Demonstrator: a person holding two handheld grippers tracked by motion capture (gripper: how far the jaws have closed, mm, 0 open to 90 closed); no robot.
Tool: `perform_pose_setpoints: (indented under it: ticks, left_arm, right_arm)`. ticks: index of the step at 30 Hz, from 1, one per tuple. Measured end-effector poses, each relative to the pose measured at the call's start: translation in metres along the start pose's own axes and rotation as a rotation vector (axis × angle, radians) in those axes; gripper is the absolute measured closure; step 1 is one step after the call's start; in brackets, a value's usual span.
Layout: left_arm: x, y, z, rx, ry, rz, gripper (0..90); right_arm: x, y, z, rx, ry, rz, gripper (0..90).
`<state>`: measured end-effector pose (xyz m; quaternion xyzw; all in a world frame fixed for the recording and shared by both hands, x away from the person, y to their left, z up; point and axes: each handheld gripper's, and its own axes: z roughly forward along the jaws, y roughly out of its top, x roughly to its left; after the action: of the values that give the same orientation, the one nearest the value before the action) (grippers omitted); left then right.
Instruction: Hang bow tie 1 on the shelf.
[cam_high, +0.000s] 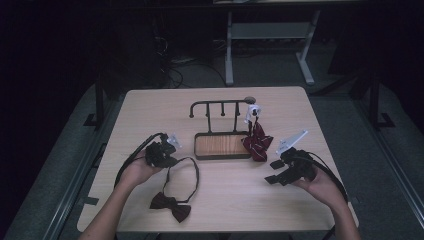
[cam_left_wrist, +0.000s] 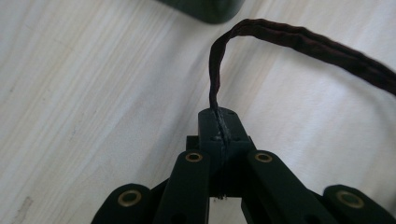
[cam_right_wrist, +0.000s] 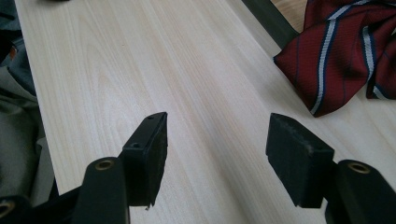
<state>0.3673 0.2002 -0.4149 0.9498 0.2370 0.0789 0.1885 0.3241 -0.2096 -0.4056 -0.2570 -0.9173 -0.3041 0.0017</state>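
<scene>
A dark maroon bow tie (cam_high: 170, 205) lies on the table near the front edge, and its thin strap (cam_high: 194, 172) loops up toward my left gripper (cam_high: 172, 160). In the left gripper view the left gripper (cam_left_wrist: 219, 125) is shut on the strap (cam_left_wrist: 303, 42), which arcs away to the right. My right gripper (cam_high: 274, 171) rests over bare wood at the right, and its jaws (cam_right_wrist: 217, 135) stand open with nothing between them. A red striped tie (cam_high: 257, 142) hangs from the rack's right end, and its folds (cam_right_wrist: 341, 60) lie on the table just beyond the right gripper.
A black rack (cam_high: 220, 103) with a row of pegs rises over a wooden tray base (cam_high: 222, 145) at the table's middle. A corner of that base (cam_left_wrist: 205, 9) sits just past the left gripper. Dark floor and a desk frame (cam_high: 230, 55) lie behind the table.
</scene>
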Motion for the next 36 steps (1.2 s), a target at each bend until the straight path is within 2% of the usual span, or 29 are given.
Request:
perform_pose_setpoints:
  ticks: [6,14,17,22,31,36]
  left_arm:
    - [-0.003,0.000,-0.018,-0.050,-0.013,0.012,90.0]
    - [-0.005,0.002,-0.033,-0.061,-0.015,0.045,90.0]
    - [-0.009,0.005,-0.041,-0.049,-0.011,0.076,90.0]
    - [-0.013,0.007,-0.053,-0.064,-0.012,0.094,90.0]
    - [-0.012,0.007,-0.071,-0.106,-0.042,0.092,90.0]
    - [-0.013,0.007,-0.078,-0.113,-0.044,0.094,90.0]
  right_arm:
    - [0.000,-0.001,-0.001,-0.005,0.001,0.003,38.0]
    - [-0.001,-0.002,-0.002,-0.012,0.000,0.008,38.0]
    - [-0.001,-0.002,-0.003,-0.015,0.000,0.010,37.9]
    - [-0.001,-0.002,-0.003,-0.017,0.001,0.010,37.9]
    - [-0.001,-0.002,-0.004,-0.016,0.000,0.009,37.9]
    - [-0.001,-0.002,-0.004,-0.016,0.000,0.010,37.8]
